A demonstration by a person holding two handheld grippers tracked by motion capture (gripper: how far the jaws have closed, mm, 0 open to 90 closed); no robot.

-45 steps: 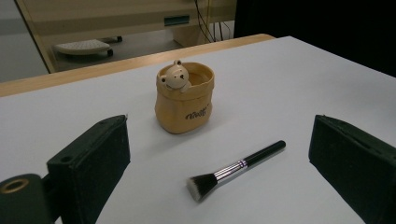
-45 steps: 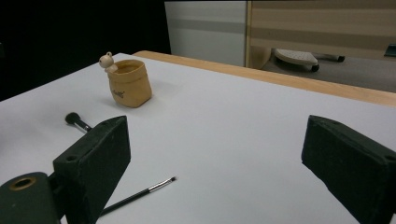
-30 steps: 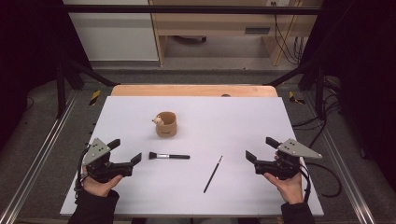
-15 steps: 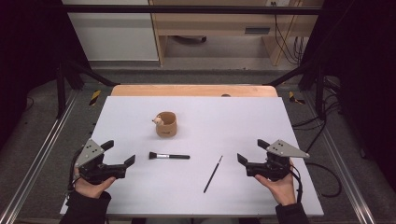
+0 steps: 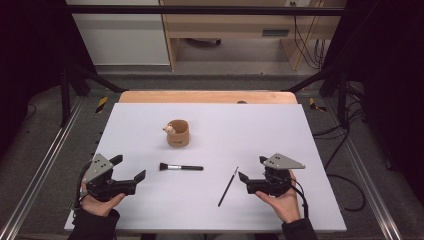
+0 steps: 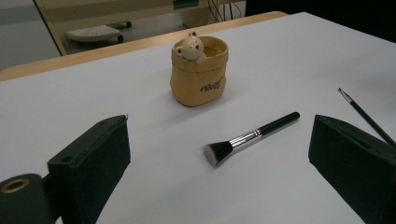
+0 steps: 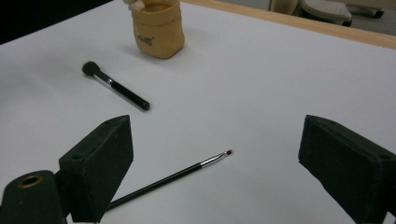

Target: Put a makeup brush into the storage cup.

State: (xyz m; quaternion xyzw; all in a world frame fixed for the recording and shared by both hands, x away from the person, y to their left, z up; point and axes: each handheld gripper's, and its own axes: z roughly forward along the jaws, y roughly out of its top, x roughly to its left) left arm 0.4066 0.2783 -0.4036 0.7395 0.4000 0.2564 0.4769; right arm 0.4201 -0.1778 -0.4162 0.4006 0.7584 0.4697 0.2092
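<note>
Left tool: jaws spread wide, empty, resting low over the white bench. Makeup brush lies flat just ahead of it, bristles toward it; the bear-face pot stands upright beyond. Fine liner brush lies beside the right tool, untouched. Right tool: jaws parted, empty.

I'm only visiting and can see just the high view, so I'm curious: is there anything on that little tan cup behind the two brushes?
Observer: The cup has a small bear figure peeking over its rim.
Operator: Any writing on it?
Observer: Yes, dark lettering on its front, too small to read.
Operator: What are the fat brush's bristles like?
Observer: The fat brush has flat-cut bristles, dark at the root and pale at the ends.
Operator: And the thin brush?
Observer: The thin brush has a silver collar and a tiny dark tip.
</note>
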